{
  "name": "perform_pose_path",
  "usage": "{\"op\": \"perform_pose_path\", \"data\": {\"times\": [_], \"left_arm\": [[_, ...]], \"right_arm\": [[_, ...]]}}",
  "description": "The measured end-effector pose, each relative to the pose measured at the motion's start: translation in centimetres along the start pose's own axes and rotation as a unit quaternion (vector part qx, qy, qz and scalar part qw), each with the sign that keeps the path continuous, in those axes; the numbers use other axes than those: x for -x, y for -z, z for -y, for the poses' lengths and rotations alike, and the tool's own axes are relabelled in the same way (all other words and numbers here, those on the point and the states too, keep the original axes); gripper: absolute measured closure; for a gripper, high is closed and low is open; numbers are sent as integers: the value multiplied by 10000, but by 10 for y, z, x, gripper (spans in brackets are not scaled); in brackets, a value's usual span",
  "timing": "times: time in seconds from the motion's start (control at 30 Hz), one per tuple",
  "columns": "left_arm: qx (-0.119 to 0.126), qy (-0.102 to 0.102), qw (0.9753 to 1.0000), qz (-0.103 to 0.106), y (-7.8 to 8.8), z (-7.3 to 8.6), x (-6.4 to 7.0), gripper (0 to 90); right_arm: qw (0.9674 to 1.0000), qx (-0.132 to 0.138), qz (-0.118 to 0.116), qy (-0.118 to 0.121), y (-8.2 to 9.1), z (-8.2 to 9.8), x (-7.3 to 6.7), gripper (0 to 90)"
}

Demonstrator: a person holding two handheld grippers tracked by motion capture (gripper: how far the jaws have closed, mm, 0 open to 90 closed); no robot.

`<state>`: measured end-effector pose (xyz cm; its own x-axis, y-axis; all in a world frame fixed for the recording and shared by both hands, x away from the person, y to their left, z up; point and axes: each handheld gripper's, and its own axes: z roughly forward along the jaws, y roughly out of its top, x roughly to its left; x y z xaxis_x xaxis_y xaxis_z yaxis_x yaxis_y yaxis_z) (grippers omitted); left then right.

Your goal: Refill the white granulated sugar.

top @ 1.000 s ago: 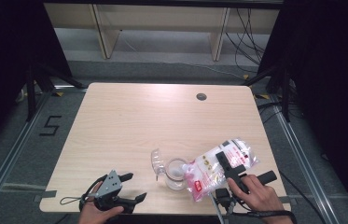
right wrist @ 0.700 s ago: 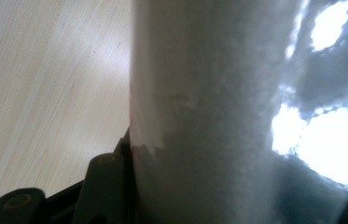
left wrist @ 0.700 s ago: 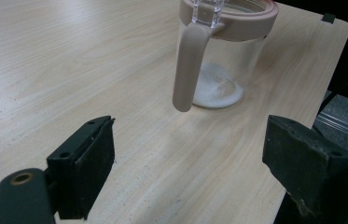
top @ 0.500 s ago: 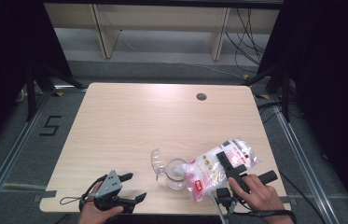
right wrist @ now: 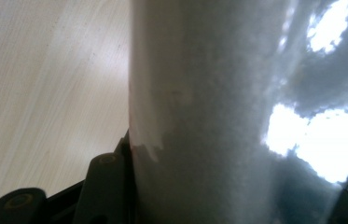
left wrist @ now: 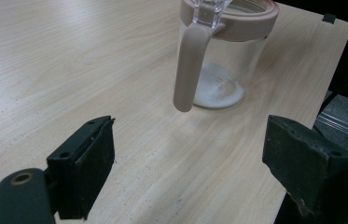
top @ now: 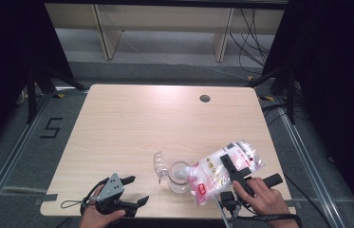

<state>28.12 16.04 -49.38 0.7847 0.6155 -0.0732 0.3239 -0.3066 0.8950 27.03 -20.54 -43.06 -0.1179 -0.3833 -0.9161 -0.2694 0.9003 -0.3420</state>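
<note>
A clear jar [top: 179, 176] with a pink rim and handle stands near the table's front edge, its clear lid [top: 159, 162] flipped open to the left. White powder lies in its bottom [left wrist: 218, 91]. A plastic bag of white powder [top: 222, 167] with red print leans down toward the jar's mouth. My right gripper [top: 234, 168] is shut on this bag [right wrist: 237, 116], which hides most of its jaws. My left gripper [top: 136, 190] rests at the front left, open, with nothing between its jaws [left wrist: 199, 158]. It faces the jar's handle [left wrist: 188, 65].
The wooden table [top: 141, 123] has a round cable hole [top: 205, 98] at the back right. Pale shelving [top: 165, 23] stands beyond the far edge. Dark floor with metal rails and a "5" mark [top: 51, 128] surrounds the table.
</note>
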Motion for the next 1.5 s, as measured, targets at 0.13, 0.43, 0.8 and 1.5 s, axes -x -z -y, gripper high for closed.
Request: {"op": "perform_pose_path", "data": {"times": [0.13, 0.43, 0.8, 1.5], "left_arm": [[-1, 3, 10000, -2, 0, 0, 0, 164], [-56, 58, 9999, -59, 1, 0, 0, 165], [-17, -16, 10000, 1, 0, 0, -1, 165], [-10, 10, 10000, 13, -1, 1, -1, 166]], "right_arm": [[9998, 59, 40, 186, -1, 0, 3, 539], [10000, -13, -13, 78, 0, 1, 1, 542], [10000, 32, -7, 28, 0, 3, 2, 543], [9999, 78, 45, 140, 1, 3, 5, 546]]}}
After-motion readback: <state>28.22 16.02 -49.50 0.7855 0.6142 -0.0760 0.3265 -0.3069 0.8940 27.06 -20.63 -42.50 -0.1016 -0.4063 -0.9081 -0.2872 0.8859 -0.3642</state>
